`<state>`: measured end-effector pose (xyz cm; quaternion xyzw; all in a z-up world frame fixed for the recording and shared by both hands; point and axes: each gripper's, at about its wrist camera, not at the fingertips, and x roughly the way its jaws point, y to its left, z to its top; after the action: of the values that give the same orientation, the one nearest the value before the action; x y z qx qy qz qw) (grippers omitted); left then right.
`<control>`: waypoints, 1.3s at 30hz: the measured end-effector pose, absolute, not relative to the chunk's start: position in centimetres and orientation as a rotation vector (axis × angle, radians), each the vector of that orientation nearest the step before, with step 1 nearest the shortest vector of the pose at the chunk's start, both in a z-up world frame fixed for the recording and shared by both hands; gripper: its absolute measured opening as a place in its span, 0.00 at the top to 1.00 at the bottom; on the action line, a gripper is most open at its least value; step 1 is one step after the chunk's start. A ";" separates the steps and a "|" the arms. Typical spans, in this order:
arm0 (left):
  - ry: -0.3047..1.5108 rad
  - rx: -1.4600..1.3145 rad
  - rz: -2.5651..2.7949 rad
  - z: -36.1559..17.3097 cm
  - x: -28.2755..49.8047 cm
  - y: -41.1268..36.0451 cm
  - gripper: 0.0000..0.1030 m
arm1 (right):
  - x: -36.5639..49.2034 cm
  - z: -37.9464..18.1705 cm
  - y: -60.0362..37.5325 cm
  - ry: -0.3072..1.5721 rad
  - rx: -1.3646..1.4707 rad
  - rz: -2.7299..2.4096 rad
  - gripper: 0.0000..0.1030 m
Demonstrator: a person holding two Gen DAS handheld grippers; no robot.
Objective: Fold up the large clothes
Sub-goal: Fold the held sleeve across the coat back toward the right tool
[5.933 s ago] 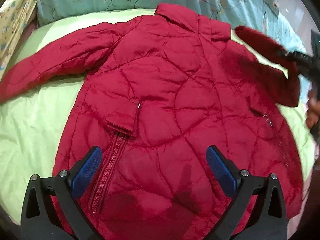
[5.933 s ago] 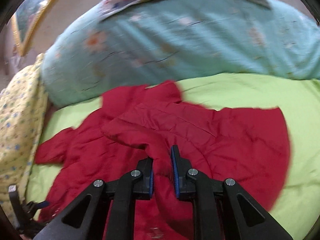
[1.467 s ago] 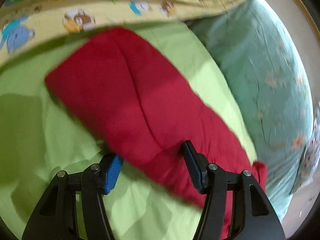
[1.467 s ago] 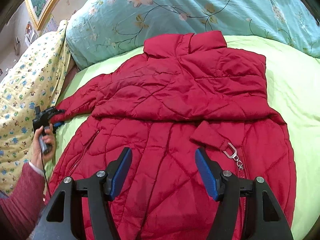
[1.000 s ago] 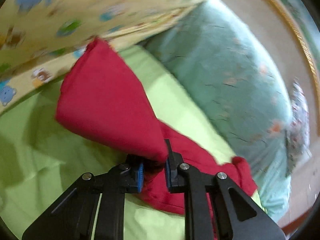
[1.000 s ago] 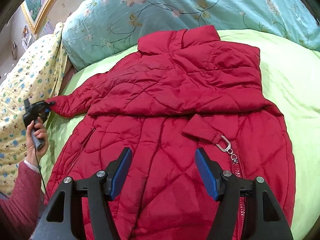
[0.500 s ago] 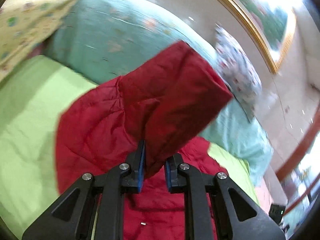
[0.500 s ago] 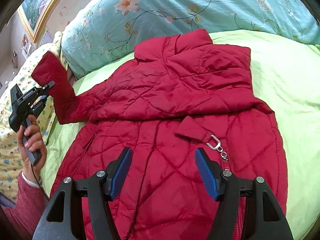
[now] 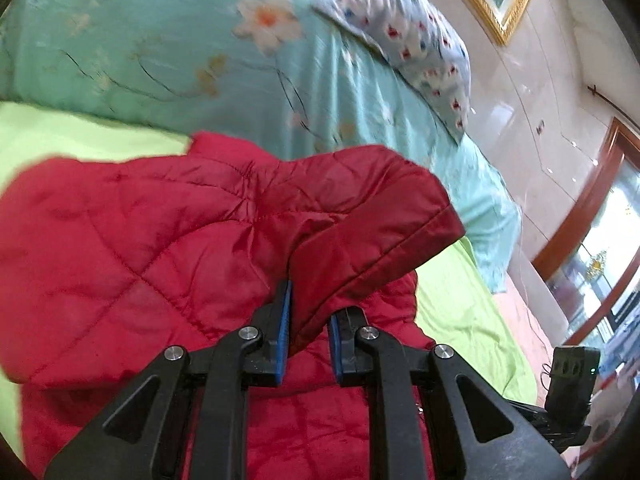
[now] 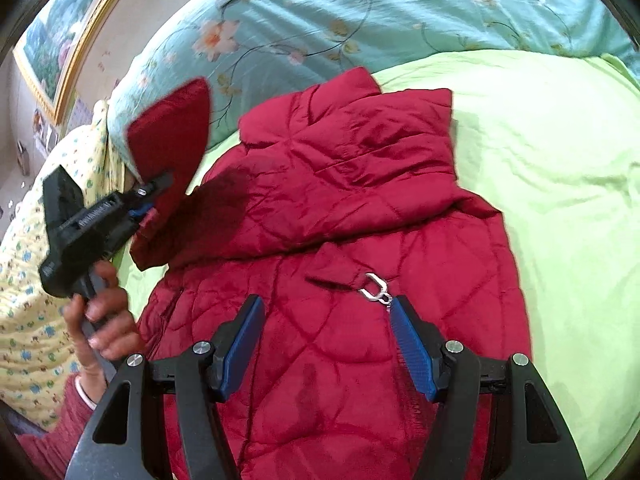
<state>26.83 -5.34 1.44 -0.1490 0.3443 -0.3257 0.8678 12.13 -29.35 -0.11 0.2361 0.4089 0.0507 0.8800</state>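
My left gripper [image 9: 306, 320] is clamped on the cuff end of the red jacket's sleeve [image 9: 372, 216], pads pinching the fabric, cuff held up off the bed over the jacket's shoulder area. From the right wrist view I see the same thing from the side: left gripper [image 10: 150, 196] in a hand [image 10: 102, 312], sleeve [image 10: 172, 132] sticking up against the teal floral duvet [image 10: 360, 12].

My right gripper [image 10: 326, 344] is released, jaws apart, nothing between the pads, hovering above the lower front of the red jacket [image 10: 360, 200].

The jacket lies spread on the lime green sheet [image 10: 560, 184], collar toward the duvet, its other sleeve already folded across the chest (zipper pull ring [image 10: 374, 286] lying just beyond my right fingertips). Yellow patterned blanket [image 10: 28, 280] at the left edge. Patterned pillow [image 9: 408, 40] atop the duvet, gold picture frame [image 9: 496, 4] on the wall behind.
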 end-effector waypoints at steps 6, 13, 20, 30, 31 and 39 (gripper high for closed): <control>0.765 -0.263 -0.740 -0.7 26.4 -9.7 0.87 | 12.0 -0.4 -31.8 0.842 0.554 0.087 0.33; 0.823 -0.043 -0.788 -3.2 25.1 -15.4 0.87 | 14.0 -0.6 -33.9 0.821 0.637 0.102 0.33; 0.812 0.056 -0.767 -3.6 24.1 -16.9 0.87 | 19.6 -1.9 -35.3 0.818 0.771 0.185 0.33; 0.809 0.100 -0.738 -4.5 23.7 -17.5 0.86 | 25.4 -4.2 -35.4 0.852 0.906 0.243 0.42; 0.808 0.099 -0.738 -4.5 23.7 -17.4 0.86 | 25.3 -4.0 -35.5 0.846 0.916 0.251 0.42; 0.797 0.126 -0.722 -4.6 23.3 -17.7 0.85 | 25.4 -4.8 -36.1 0.850 0.999 0.267 0.40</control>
<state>23.27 -17.74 -4.57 0.0601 0.3794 -0.3436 0.8570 25.41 -36.13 -4.76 0.4632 0.3941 0.1238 0.7841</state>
